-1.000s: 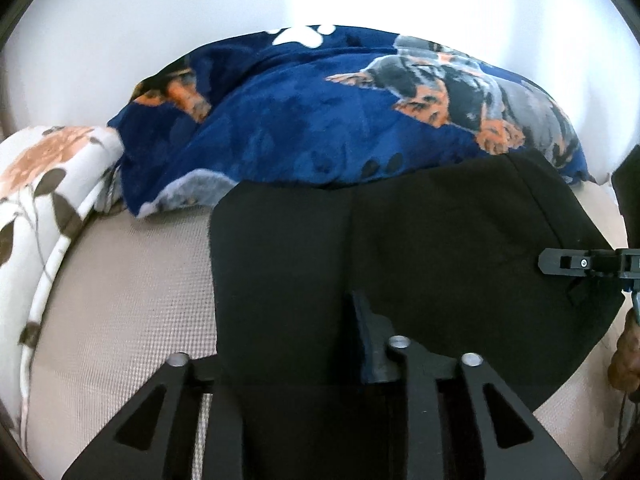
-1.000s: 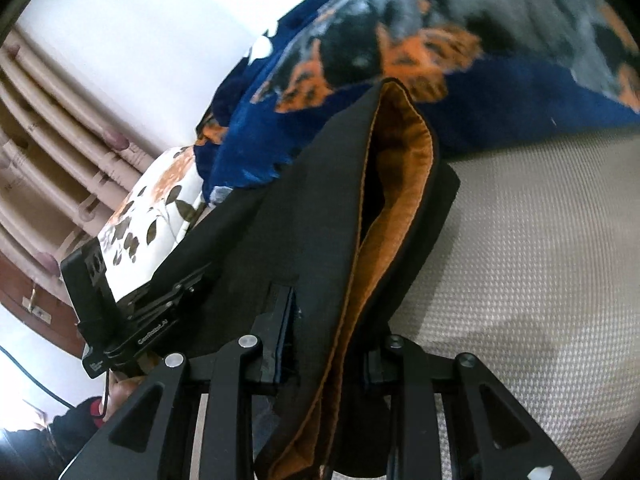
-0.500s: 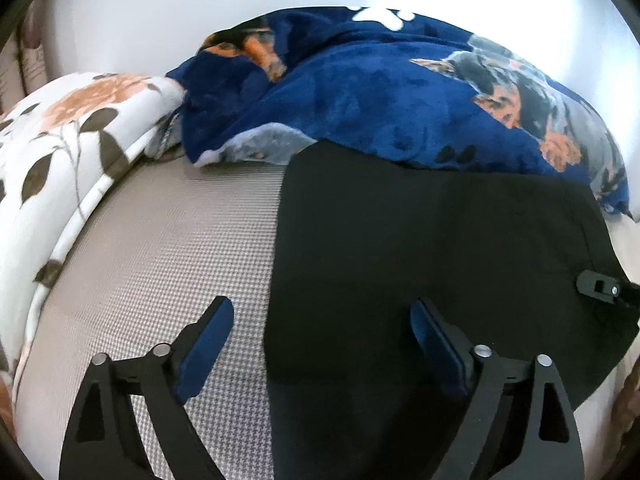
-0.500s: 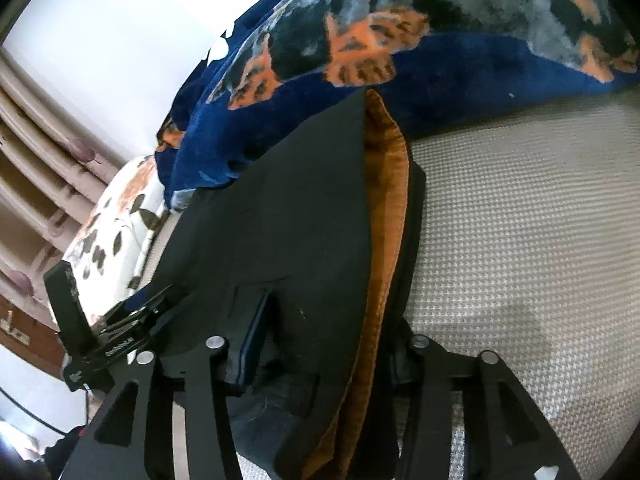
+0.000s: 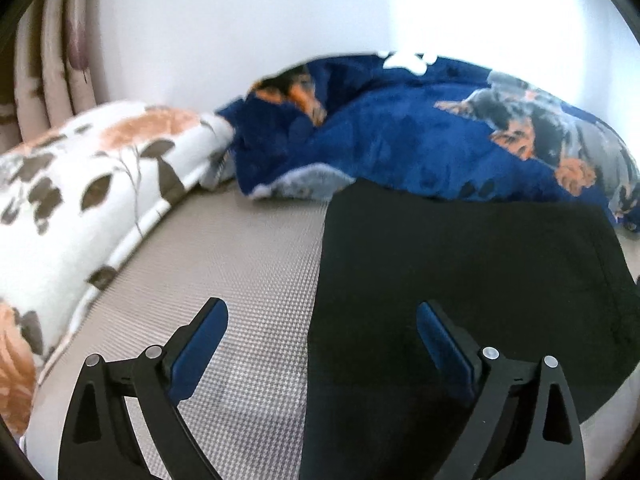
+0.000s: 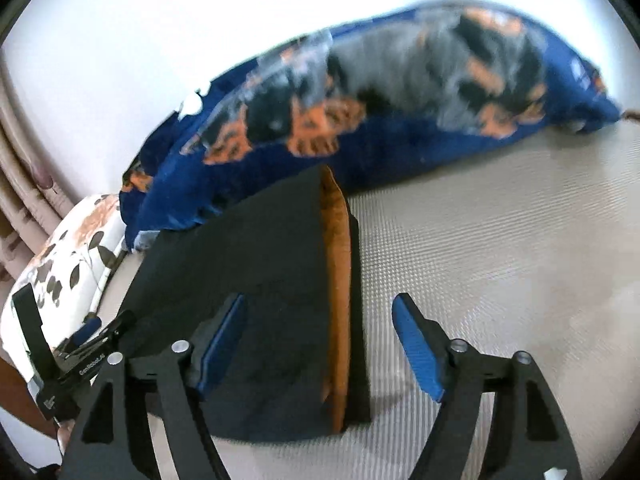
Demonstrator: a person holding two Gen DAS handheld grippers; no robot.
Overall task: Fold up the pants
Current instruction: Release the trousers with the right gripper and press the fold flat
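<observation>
Pants point(image 5: 460, 280): black folded stack, flat on bed, centre-right of left view, centre-left of right view. Left gripper point(image 5: 320, 344) spread wide, empty, straddling left edge. Right gripper point(image 6: 320, 344) likewise agape, straddling orange-lined right edge. Long axis runs toward blanket point(image 5: 420, 140).
</observation>
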